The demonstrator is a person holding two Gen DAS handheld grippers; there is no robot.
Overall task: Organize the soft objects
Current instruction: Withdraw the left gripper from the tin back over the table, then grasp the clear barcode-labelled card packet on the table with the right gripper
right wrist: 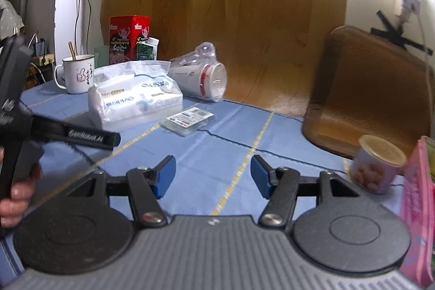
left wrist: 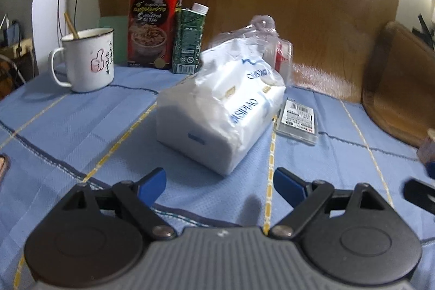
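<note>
A white tissue pack (left wrist: 217, 110) in clear plastic wrap lies on the blue tablecloth (left wrist: 81, 121), just ahead of my left gripper (left wrist: 220, 181). That gripper is open, nothing sits between its blue pads, and a short gap of cloth separates them from the pack. In the right wrist view the tissue pack (right wrist: 136, 99) lies farther off to the left. My right gripper (right wrist: 213, 173) stands open over bare cloth, holding nothing. A bagged stack of disposable cups (right wrist: 201, 80) lies on its side behind the pack. The left gripper's finger (right wrist: 89, 138) and the hand (right wrist: 16, 195) holding it show at the left.
At the back left stand a white enamel mug (left wrist: 87, 61), a red box (left wrist: 155, 18) and a green carton (left wrist: 189, 40). A flat barcode packet (left wrist: 297, 118) lies right of the tissues. A small snack can (right wrist: 378, 165), a pink packet (right wrist: 418, 208) and a wooden chair (right wrist: 367, 89) are at the right.
</note>
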